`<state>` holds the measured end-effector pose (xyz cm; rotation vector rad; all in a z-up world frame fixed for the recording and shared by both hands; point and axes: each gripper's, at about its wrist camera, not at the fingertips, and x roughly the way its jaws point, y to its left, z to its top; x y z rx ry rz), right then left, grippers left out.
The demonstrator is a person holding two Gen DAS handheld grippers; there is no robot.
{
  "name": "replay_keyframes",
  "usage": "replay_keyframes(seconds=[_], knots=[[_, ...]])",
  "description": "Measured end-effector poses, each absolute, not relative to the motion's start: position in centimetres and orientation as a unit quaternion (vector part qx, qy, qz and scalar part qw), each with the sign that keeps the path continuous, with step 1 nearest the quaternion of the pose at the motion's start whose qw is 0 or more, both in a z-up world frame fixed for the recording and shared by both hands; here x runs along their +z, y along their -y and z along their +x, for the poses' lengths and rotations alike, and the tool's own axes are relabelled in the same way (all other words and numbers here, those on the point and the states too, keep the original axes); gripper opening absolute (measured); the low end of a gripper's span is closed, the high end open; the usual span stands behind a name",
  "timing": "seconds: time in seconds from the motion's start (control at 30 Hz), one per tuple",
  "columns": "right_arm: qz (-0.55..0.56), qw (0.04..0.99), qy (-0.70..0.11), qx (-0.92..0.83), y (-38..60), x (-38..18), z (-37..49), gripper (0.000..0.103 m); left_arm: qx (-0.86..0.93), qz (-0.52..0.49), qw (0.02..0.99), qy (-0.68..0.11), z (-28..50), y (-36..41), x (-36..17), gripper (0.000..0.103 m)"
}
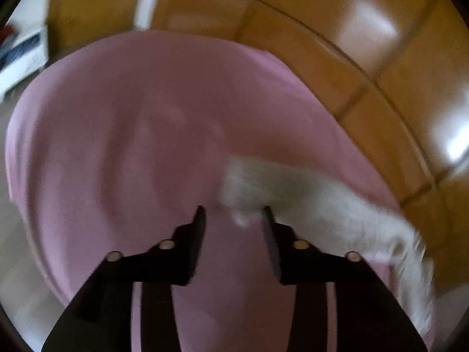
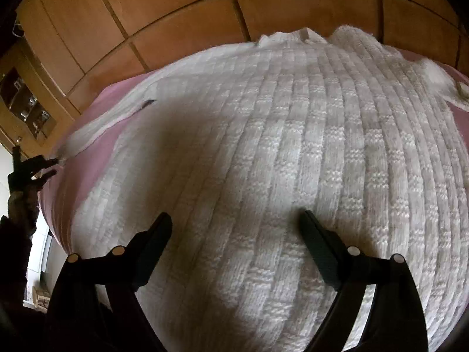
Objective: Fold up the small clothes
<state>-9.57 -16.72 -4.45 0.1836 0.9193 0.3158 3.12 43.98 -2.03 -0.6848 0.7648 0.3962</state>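
A white knitted sweater (image 2: 293, 146) lies spread flat on a pink cover (image 2: 96, 152), collar at the far side. My right gripper (image 2: 236, 220) hovers open over the sweater's lower body, nothing between its fingers. One sleeve (image 1: 293, 193) stretches out across the pink cover (image 1: 117, 146). Its cuff end lies just at the tips of my left gripper (image 1: 233, 212), whose jaws stand apart without pressing on it. In the right wrist view the left gripper (image 2: 44, 167) shows at the far left edge, beside the sleeve's end. The left wrist view is blurred.
Wooden cupboard panels (image 2: 176, 14) rise behind the pink surface. A glass-fronted cabinet (image 2: 26, 102) stands at the far left. White furniture with dark items (image 1: 20, 55) shows left of the cover. The pink surface's edge drops off at the left.
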Motion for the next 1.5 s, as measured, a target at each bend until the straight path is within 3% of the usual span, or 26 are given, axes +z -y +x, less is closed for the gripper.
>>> replay_keyframes(seconds=[0.1,0.2,0.3,0.47,0.5,0.53,0.6,0.83,1.03,1.13,1.17,1.2,1.23,1.3,1.5], knots=[[0.092,0.881,-0.439,0.151,16.8,-4.6,-9.6,0.089,0.210,-0.358,0.848,-0.331,2.9,-46.7,-0.1,0.045],[0.088,0.881,-0.440,0.151,16.8,-4.7,-9.3,0.089,0.201,-0.337,0.856,-0.337,5.1,-47.1,1.4,0.061],[0.078,0.879,-0.446,0.150,16.8,-4.6,-8.7,0.089,0.191,-0.315,0.853,-0.369,8.5,-46.6,1.1,0.066],[0.060,0.880,-0.445,0.154,17.1,-2.8,-6.8,0.089,0.131,-0.290,0.832,-0.455,12.9,-44.0,-2.0,0.066],[0.060,0.882,-0.441,0.157,17.2,-2.3,-6.2,0.089,0.121,-0.266,0.833,-0.470,13.5,-43.1,-2.4,0.059],[0.060,0.884,-0.435,0.161,17.3,-1.5,-5.0,0.089,0.113,-0.239,0.839,-0.476,13.7,-42.1,-2.5,0.032],[0.057,0.888,-0.425,0.167,17.1,-0.4,-2.9,0.089,0.080,-0.203,0.854,-0.473,13.3,-40.4,-2.0,0.000],[0.048,0.892,-0.405,0.197,14.5,2.9,5.2,0.078,-0.058,-0.141,0.916,-0.372,3.9,-33.8,2.6,0.000],[0.032,0.889,-0.408,0.205,9.8,4.7,12.5,0.075,-0.162,-0.116,0.884,-0.422,-2.6,-27.2,0.4,0.000],[0.026,0.885,-0.420,0.200,7.6,4.2,15.0,0.075,-0.127,-0.172,0.877,-0.430,-3.4,-30.0,-0.1,0.000],[0.024,0.883,-0.423,0.202,7.1,4.0,15.1,0.075,-0.108,-0.186,0.877,-0.430,-2.9,-30.9,-0.3,0.002],[0.018,0.882,-0.425,0.202,6.5,3.7,15.4,0.076,-0.087,-0.205,0.876,-0.429,-2.8,-32.8,-0.3,0.018],[0.011,0.882,-0.426,0.202,6.2,3.5,15.4,0.078,-0.070,-0.221,0.875,-0.426,-2.9,-34.3,-0.1,0.043],[-0.005,0.881,-0.427,0.201,5.7,3.1,15.9,0.081,-0.017,-0.242,0.880,-0.408,-3.5,-37.6,0.8,0.066],[-0.008,0.880,-0.435,0.191,5.6,2.6,17.6,0.084,0.062,-0.335,0.849,-0.404,-0.3,-46.2,1.2,0.067]])
